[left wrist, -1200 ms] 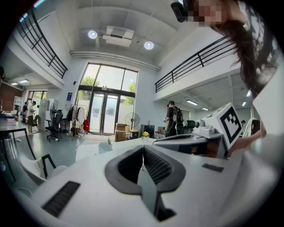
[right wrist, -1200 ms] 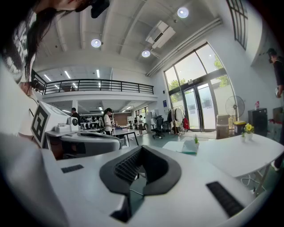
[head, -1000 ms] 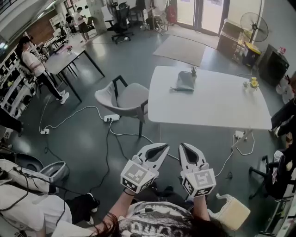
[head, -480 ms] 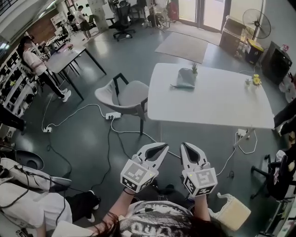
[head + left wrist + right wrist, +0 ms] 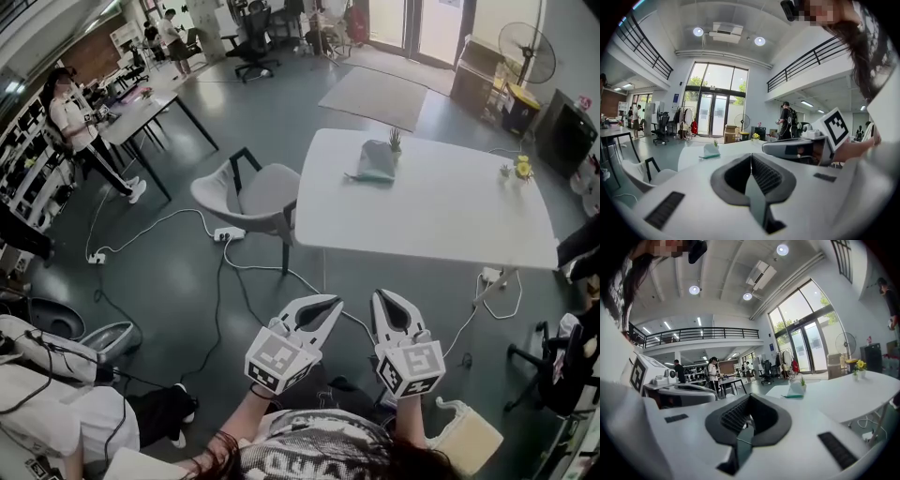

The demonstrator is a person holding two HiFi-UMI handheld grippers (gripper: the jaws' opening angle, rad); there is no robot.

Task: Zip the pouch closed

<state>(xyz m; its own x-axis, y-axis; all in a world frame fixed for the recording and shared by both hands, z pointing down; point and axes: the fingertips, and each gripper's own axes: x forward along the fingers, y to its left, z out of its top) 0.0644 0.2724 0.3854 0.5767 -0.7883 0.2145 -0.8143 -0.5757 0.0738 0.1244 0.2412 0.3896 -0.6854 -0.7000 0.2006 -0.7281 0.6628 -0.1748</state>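
A grey-green pouch (image 5: 374,163) lies on the far side of the white table (image 5: 431,211), next to a small potted plant (image 5: 394,141). It also shows small in the left gripper view as the pouch (image 5: 709,151) and in the right gripper view as the pouch (image 5: 793,391). My left gripper (image 5: 336,302) and right gripper (image 5: 380,296) hover side by side above the floor, well short of the table's near edge. Both are shut with nothing between their jaws.
A grey chair (image 5: 251,197) stands at the table's left. Cables and a power strip (image 5: 226,236) run over the floor. A yellow flower pot (image 5: 514,170) sits at the table's right. A cream box (image 5: 472,434) is by my right side. People stand at desks far left.
Both grippers have drifted slightly toward the table and stay shut. The view has shifted a little; the pouch has not moved.
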